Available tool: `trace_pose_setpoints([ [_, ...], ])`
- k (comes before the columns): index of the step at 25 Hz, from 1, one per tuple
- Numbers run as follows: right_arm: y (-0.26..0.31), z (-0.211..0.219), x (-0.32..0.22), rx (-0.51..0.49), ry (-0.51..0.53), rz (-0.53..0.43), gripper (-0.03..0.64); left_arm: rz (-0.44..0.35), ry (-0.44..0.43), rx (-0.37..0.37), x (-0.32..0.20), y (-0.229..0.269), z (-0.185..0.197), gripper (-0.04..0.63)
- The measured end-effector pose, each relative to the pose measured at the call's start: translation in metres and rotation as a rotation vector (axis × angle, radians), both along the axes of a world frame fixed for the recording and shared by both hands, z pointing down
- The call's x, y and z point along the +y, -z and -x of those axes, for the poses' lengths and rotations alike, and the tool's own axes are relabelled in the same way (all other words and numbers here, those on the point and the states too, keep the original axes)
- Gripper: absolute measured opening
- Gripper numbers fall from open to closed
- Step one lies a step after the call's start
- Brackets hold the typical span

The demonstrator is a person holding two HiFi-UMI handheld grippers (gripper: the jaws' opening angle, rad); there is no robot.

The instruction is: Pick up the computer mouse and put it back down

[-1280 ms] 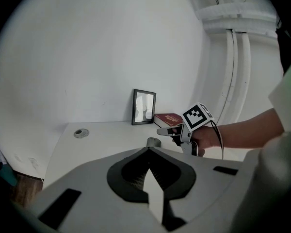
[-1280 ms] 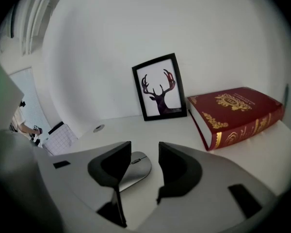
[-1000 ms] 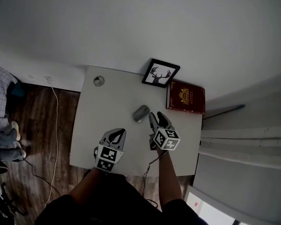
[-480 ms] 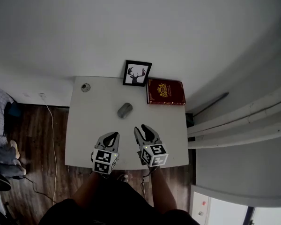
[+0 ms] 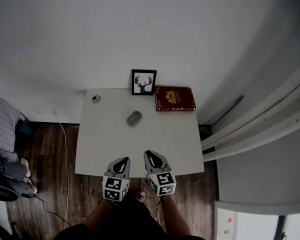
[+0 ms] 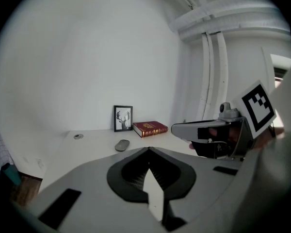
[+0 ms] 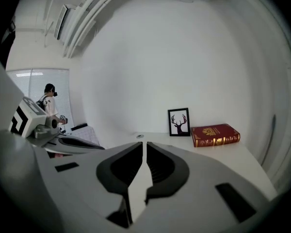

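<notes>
A grey computer mouse [image 5: 134, 118] lies alone on the white table [image 5: 105, 149], a little behind its middle; in the left gripper view the mouse [image 6: 121, 145] rests well ahead of the jaws. Both grippers hang side by side over the table's near edge, far from the mouse. My left gripper [image 5: 122, 160] [image 6: 149, 148] is shut with nothing in it. My right gripper [image 5: 151, 155] [image 7: 145, 143] is closing, its jaws all but together with nothing between them. In the right gripper view the mouse does not show.
A framed deer picture [image 5: 143, 82] [image 7: 179, 122] stands at the table's back edge, with a red book [image 5: 175, 98] [image 7: 215, 134] to its right. A small round disc [image 5: 95, 99] lies at the back left corner. A cable [image 5: 65, 139] runs over the wooden floor on the left.
Both grippers have drawn back from beside the mouse to the table's near edge. The right jaws, open before, have come nearly together. The mouse has stayed on the table.
</notes>
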State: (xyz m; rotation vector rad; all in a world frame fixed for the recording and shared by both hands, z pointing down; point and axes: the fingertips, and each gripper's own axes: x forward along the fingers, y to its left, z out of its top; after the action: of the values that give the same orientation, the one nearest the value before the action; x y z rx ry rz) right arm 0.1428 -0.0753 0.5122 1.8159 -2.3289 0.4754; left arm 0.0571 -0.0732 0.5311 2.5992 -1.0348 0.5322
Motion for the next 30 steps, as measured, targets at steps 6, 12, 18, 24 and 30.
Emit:
trace_pose_setpoints([
  [6,0.01,0.014,0.032,0.029,-0.017,-0.04,0.031,-0.032,0.004,0.017,0.024,0.011,0.012,0.002],
  [12,0.022,0.03,0.06,0.059,-0.049,-0.077,0.025,-0.057,-0.005,0.052,0.051,0.027,0.029,0.002],
  [18,0.032,0.065,0.108,0.1,-0.078,-0.11,0.021,-0.072,-0.025,0.086,0.096,0.031,0.064,0.002],
  [24,0.041,0.099,0.174,0.147,-0.153,-0.132,0.021,-0.083,-0.046,0.12,0.153,0.033,0.102,0.002],
  [30,0.051,0.12,0.236,0.174,-0.207,-0.144,0.021,-0.095,-0.096,0.142,0.207,0.043,0.115,0.002],
])
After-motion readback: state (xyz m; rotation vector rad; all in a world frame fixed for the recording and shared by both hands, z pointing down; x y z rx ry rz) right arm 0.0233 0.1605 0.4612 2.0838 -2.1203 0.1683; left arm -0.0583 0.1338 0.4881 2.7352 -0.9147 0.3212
